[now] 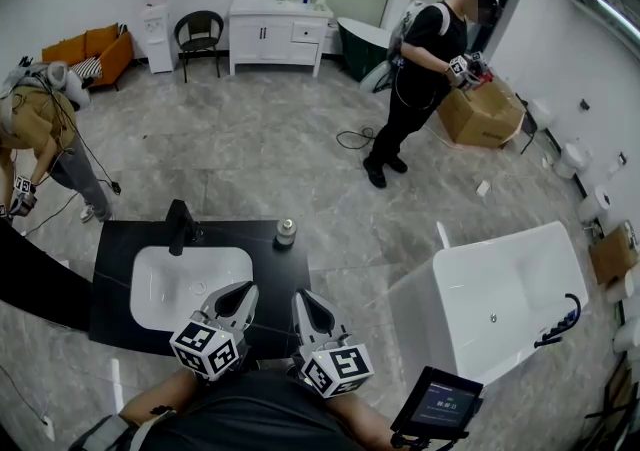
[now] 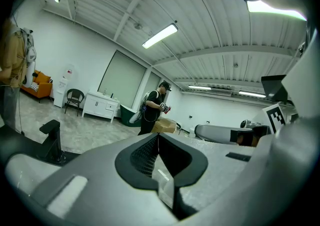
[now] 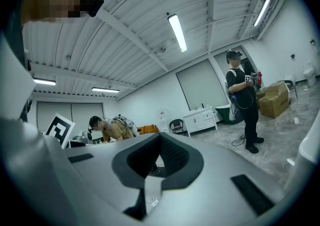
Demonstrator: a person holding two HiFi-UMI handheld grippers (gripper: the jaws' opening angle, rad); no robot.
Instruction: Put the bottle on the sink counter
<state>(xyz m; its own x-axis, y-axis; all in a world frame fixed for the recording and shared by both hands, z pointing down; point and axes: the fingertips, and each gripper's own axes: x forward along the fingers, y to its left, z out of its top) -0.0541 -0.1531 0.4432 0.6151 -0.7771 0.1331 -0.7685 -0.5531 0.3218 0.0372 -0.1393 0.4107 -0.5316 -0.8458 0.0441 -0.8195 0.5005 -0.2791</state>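
The bottle stands upright on the black sink counter, beside the basin, so the task looks finished. The left gripper and right gripper are both closed and empty.

The bottle stands on the sink counter, right of the faucet.

The tabletop looked matt black, its basin glossy white; the floor was polished grey stone tile
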